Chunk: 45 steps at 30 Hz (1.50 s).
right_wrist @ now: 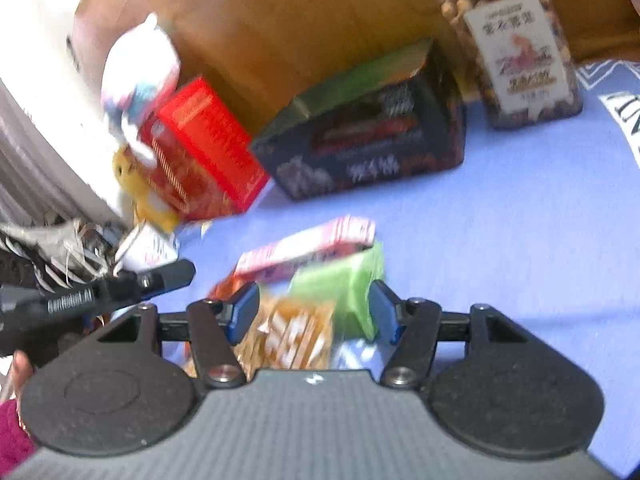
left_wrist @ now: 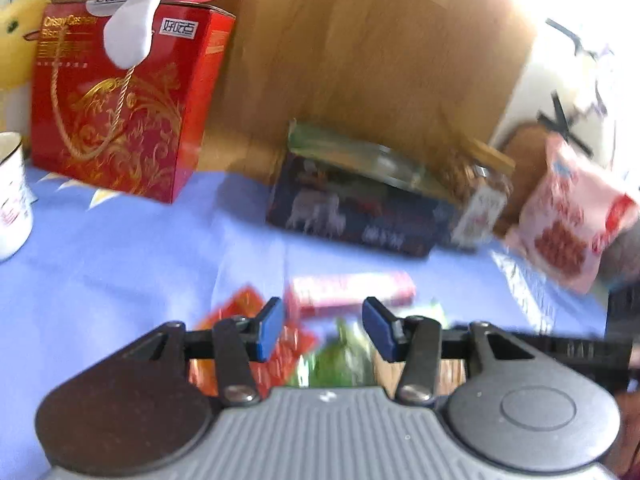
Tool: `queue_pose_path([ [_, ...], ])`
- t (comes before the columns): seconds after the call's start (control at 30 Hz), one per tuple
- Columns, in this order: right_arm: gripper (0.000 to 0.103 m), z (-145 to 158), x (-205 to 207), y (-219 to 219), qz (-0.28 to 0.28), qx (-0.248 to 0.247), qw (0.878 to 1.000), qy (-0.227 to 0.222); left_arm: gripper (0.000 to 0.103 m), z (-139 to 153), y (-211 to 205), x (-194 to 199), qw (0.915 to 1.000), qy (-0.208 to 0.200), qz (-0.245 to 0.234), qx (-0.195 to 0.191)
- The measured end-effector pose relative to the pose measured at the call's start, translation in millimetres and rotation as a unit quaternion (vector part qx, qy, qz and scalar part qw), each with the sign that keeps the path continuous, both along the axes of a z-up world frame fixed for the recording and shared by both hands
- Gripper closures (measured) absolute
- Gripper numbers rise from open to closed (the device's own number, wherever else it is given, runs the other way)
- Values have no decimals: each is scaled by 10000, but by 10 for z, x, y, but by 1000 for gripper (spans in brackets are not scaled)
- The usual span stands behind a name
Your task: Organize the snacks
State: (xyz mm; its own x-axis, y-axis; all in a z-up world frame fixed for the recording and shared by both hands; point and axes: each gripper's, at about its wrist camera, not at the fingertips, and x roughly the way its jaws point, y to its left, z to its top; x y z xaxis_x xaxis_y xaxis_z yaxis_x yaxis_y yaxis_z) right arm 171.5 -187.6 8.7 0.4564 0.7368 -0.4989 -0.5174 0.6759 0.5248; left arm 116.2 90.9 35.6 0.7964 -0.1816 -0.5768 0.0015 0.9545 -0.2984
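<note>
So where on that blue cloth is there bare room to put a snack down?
Bare cloth lies between the red gift box, the mug and the dark box, and right of the green packet. The loose packets are crowded.

A white mug [left_wrist: 12,196] is seen at the left edge, and maybe a yellow duck toy [left_wrist: 16,40] above it.

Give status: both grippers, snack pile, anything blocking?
Left gripper open, empty, above the snack pile. Right gripper open around the orange packet and green packet. Nothing blocking; dark box stands behind.
</note>
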Motion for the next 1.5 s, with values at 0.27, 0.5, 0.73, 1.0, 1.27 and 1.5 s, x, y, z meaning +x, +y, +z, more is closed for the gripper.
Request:
queue_pose_path([
  [0.27, 81, -50, -363, 223, 58, -488, 9987, -165, 58, -209, -437, -351, 9939, 88, -13, 1100],
  [0.5, 84, -118, -821, 29, -180, -165, 9996, -152, 58, -287, -546, -561, 9903, 102, 97, 1385],
  [0.73, 79, -208, -951, -166, -225, 197, 9996, -2, 53, -333, -628, -654, 9864, 40, 266, 1620],
  [1.0, 74, -101, -841, -296, -807, 293, 9963, -91, 48, -359, -643, -646, 9851, 77, 348, 1683],
  [1.27, 66, -38, -369, -111, -807, 345, 9961, 115, 41, -449, -574, -636, 9872, 84, 443, 1528],
  [1.5, 66, -70, -118, 36, -958, 337, 9948, 66, 41, -442, -567, -639, 9875, 39, 431, 1518],
])
